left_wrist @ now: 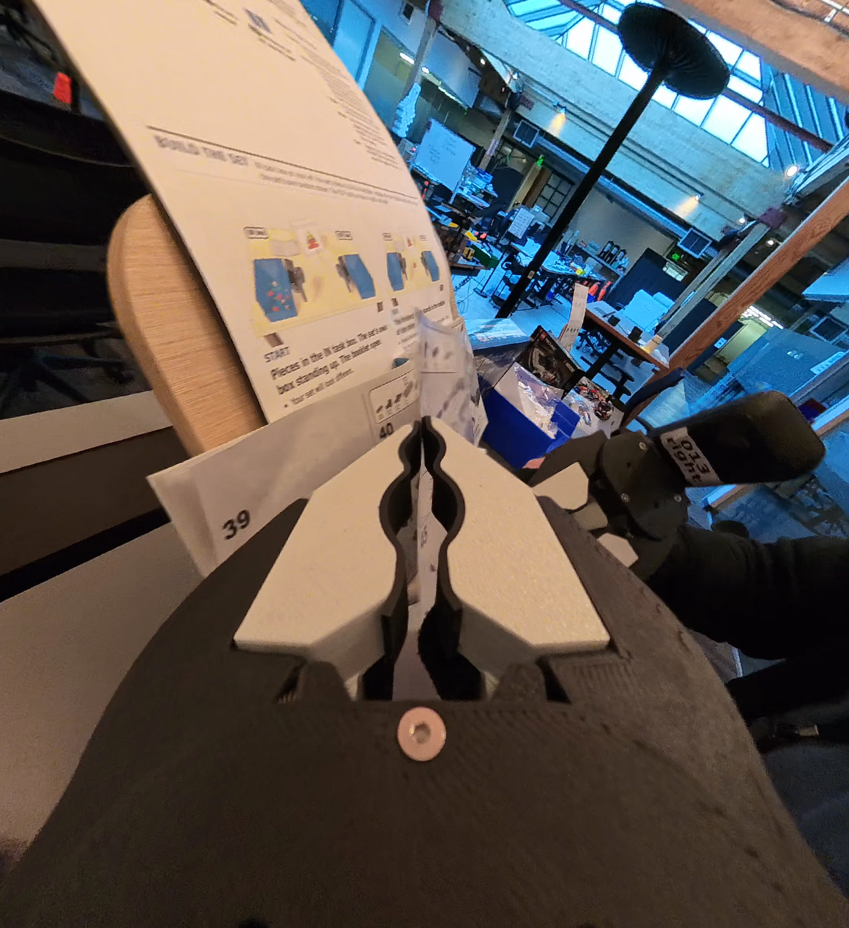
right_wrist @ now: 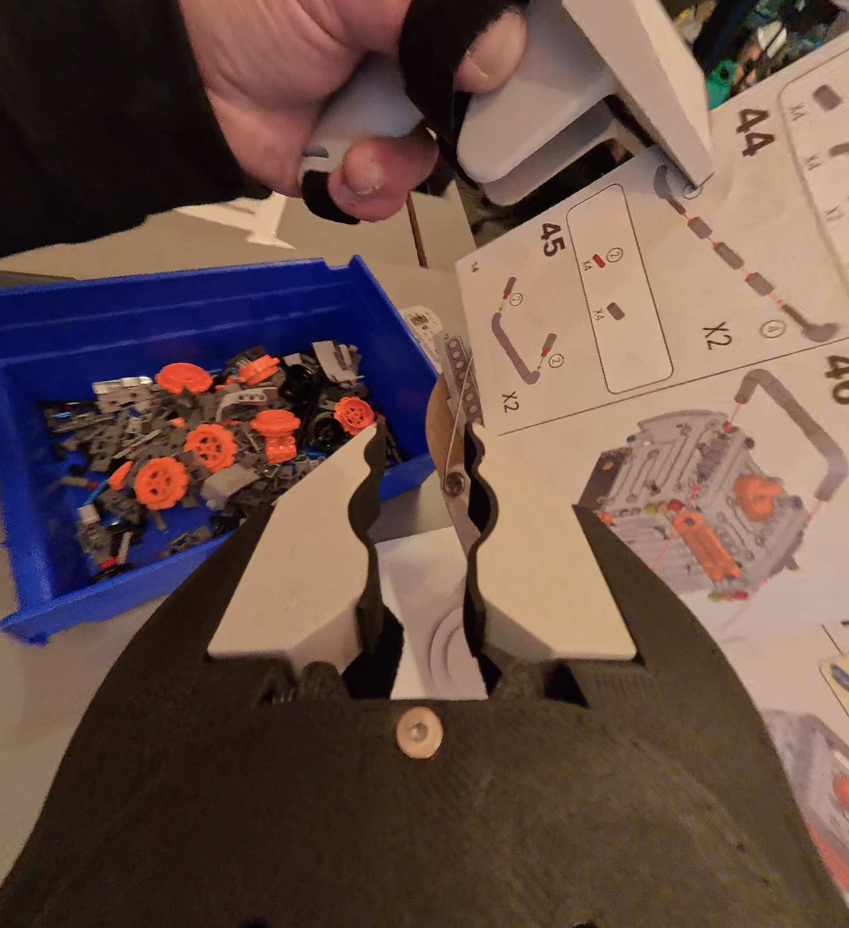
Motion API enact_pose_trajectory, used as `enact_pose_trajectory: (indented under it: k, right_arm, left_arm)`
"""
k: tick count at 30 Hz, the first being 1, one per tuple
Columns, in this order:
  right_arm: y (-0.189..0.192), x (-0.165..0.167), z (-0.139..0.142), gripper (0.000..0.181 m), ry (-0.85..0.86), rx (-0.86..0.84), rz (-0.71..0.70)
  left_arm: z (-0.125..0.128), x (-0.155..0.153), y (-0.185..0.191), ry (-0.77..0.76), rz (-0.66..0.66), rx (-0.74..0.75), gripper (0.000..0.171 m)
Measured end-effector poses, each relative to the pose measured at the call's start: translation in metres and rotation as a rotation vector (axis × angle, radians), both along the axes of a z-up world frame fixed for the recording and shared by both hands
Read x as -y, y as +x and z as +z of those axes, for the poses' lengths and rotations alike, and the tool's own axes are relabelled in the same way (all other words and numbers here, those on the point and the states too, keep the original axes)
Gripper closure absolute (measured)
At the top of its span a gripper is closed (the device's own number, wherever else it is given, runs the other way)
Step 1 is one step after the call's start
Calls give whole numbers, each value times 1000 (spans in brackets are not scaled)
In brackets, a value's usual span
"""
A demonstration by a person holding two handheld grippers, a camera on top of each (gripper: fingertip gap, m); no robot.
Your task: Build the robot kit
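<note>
My left gripper [left_wrist: 422, 427] is shut on the edge of a page of a building-instruction booklet [left_wrist: 281, 472] and holds it upright. In the right wrist view that gripper's white fingers [right_wrist: 628, 100] pinch the top of the same booklet page [right_wrist: 663, 401], with a hand around its handle. My right gripper [right_wrist: 425, 432] is open and empty, its jaws well apart. It hovers between a blue bin [right_wrist: 161, 296] and the booklet. A thin metal strip with a screw [right_wrist: 455, 482] lies against its right finger. The right gripper [left_wrist: 568, 497] also shows beside my left one.
The blue bin holds several orange wheels [right_wrist: 161, 482] and many grey and black small parts. A large printed sheet [left_wrist: 261, 176] leans on a rounded wooden stand [left_wrist: 171, 321] behind the booklet. The blue bin [left_wrist: 512, 427] with plastic bags shows behind. A black lamp pole [left_wrist: 588, 191] stands farther off.
</note>
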State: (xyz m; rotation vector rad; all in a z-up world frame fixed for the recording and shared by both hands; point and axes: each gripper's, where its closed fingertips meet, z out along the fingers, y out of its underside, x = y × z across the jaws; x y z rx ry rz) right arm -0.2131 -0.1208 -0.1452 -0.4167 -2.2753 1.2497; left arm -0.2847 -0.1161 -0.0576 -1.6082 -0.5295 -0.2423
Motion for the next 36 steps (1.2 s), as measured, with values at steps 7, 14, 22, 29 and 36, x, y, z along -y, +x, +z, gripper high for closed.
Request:
enact_pose_trajectory:
  k: [7,14,22,29,36]
  right_arm:
    - [-30,15,-27,168,105,53,-76]
    - [-27,20,-28,181,156,-1,40]
    - [-24,19,-24,181,179,-153,74]
    - [-32,11,-17,181,97,-125,-19]
    - [-40,2,-13,181,8,-57,-129]
  left_arm:
    - [-9,5,-14,-16,-6,11,171]
    - [-22,16,-22,0,8,20,171]
    - [-50,28,-31,-47,65,10,171]
    - [-60,39,-29,-6,99,33,171]
    - [-68,51,-26,0,151,53,171]
